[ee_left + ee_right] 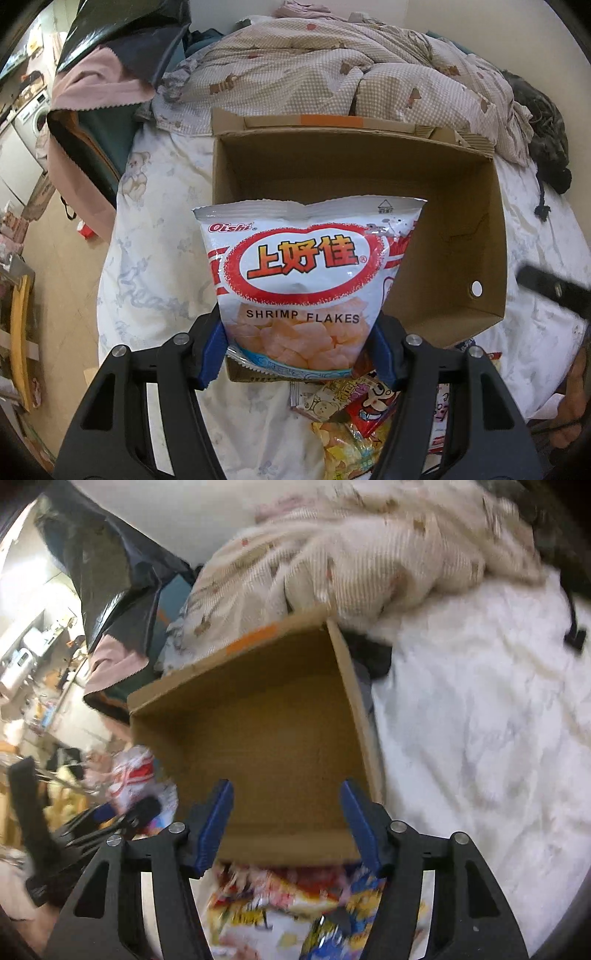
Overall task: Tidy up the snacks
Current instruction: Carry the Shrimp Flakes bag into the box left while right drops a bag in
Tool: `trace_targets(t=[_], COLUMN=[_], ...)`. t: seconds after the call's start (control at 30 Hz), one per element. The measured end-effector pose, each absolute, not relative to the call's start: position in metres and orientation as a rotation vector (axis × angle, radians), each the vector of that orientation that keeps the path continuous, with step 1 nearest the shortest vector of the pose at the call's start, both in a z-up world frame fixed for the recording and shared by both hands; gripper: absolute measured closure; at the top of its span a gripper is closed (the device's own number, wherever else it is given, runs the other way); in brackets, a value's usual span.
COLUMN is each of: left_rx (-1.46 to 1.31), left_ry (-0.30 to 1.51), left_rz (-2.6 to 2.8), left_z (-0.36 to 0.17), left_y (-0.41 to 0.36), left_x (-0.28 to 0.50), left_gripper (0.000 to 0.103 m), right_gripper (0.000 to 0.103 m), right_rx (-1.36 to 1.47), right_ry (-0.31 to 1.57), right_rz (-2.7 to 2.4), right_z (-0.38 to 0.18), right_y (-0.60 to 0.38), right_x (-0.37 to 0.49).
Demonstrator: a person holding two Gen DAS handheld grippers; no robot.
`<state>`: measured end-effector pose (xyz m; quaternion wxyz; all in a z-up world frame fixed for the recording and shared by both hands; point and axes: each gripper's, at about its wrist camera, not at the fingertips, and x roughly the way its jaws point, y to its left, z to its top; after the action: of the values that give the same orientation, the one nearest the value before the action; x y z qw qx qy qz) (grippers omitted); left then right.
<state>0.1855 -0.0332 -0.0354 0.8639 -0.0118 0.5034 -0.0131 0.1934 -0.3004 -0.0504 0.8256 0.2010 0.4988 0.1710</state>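
The left gripper (297, 354) pinches the shrimp flakes bag (301, 284) by its lower sides, held ahead over the empty cardboard box (450, 236) (transfer step). Next: lower, then release. The right gripper (286, 825) stands spread, holding nothing.

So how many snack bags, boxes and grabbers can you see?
Snack bags: 4, the shrimp flakes bag in the left gripper, plus white, red and yellow packs on the bed.
Boxes: 1.
Grippers: 2, counting the right gripper.
Total: 7
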Motion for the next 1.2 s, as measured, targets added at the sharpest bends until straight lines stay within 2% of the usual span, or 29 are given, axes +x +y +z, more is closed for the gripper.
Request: trace_targets(t=[0.07, 0.2, 0.3, 0.4, 0.43, 0.47, 0.57, 0.63, 0.83, 1.03, 1.2], left_rx=[-0.030, -0.050, -0.068, -0.075, -0.074, -0.075, -0.079, -0.086, -0.127, -0.121, -0.101], left_ry=[1.055, 1.056, 1.067, 1.073, 1.074, 1.075, 1.072, 1.066, 1.074, 1.082, 1.085], left_rz=[-0.025, -0.016, -0.012, -0.011, -0.009, -0.009, -0.001, 0.008, 0.028, 0.009, -0.001], left_z=[-0.034, -0.033, -0.035, -0.036, -0.036, -0.035, -0.033, -0.031, -0.031, -0.033, -0.038], left_y=[-0.030, -0.026, -0.025, -0.026, -0.026, -0.026, -0.022, -0.018, -0.004, -0.009, -0.013], left_x=[0.184, 0.183, 0.182, 0.177, 0.175, 0.173, 0.168, 0.165, 0.164, 0.169, 0.171], left_gripper=[0.041, 0.041, 0.041, 0.041, 0.041, 0.041, 0.041, 0.041, 0.041, 0.041, 0.040], right_gripper=[0.012, 0.009, 0.009, 0.010, 0.012, 0.028, 0.060, 0.066, 0.075, 0.076, 0.076], right_rx=[0.377, 0.282, 0.332, 0.380, 0.403, 0.409, 0.425, 0.444, 0.501, 0.529, 0.538], right_ry=[1.107, 1.224, 1.357, 1.401, 1.397, 1.389, 1.362, 1.341, 1.216, 0.997, 0.973], right_rz=[0.379, 0.421, 0.374, 0.365, 0.383, 0.395, 0.435, 0.445, 0.552, 0.531, 0.402], right_z=[-0.053, -0.068, -0.103, -0.123, -0.126, -0.126, -0.120, -0.114, -0.074, -0.040, -0.047], right_y=[-0.297, -0.276, -0.266, -0.261, -0.259, -0.257, -0.255, -0.260, -0.278, -0.288, -0.292], right_x=[0.181, 0.154, 0.146, 0.152, 0.155, 0.157, 0.158, 0.154, 0.144, 0.157, 0.178])
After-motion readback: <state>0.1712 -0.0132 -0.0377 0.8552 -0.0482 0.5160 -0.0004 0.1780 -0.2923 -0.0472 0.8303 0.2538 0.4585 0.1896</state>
